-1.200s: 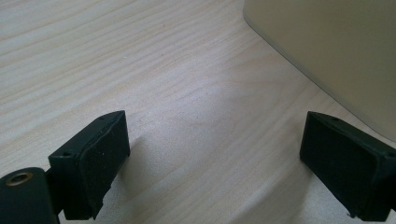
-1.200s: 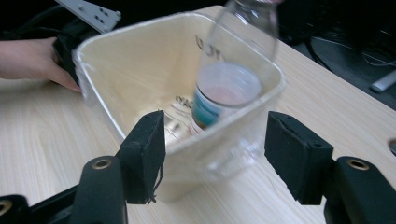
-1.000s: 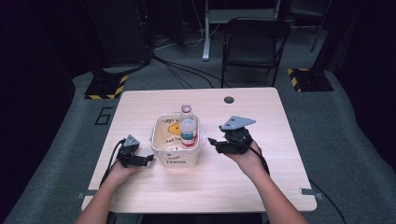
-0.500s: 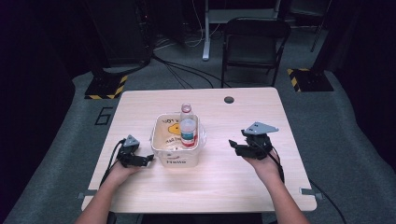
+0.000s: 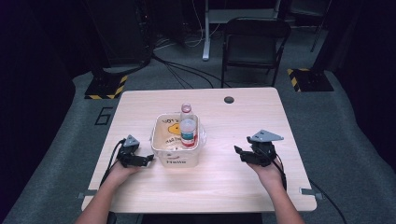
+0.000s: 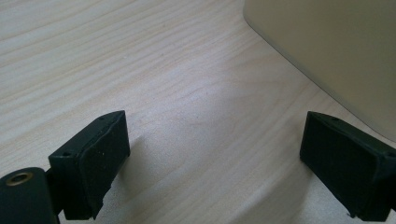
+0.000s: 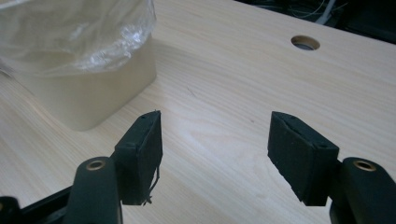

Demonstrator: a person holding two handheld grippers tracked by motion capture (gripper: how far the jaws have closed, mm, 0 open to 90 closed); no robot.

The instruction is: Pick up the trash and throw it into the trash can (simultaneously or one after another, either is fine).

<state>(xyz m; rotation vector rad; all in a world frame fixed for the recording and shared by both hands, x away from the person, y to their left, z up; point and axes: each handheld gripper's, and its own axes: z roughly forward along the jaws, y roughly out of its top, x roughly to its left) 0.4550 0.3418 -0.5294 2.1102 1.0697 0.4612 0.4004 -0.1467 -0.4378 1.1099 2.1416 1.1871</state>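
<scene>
A cream bin [image 5: 177, 156] lined with a clear plastic bag [image 7: 70, 32] stands mid-table, with a clear bottle [image 5: 188, 132] upright inside it. A second small bottle [image 5: 186, 110] stands just behind the bin. My left gripper [image 5: 148, 159] rests on the table left of the bin, jaws open and empty; in the left gripper view [image 6: 215, 163] the bin wall [image 6: 336, 51] is close beside one jaw. My right gripper [image 5: 238, 153] sits low over the table to the right of the bin, open with only bare wood between its jaws [image 7: 217, 149]. The bin [image 7: 93, 98] lies off to its left.
The wooden table [image 5: 224, 186] has a round cable hole [image 5: 229, 99] near its far edge, which is also in the right gripper view [image 7: 305, 43]. A black chair [image 5: 254, 44] and floor cables lie beyond the table. Bare wood spreads around both grippers.
My right gripper has moved away from the bin, to the right and down toward the table. The left gripper has stayed put.
</scene>
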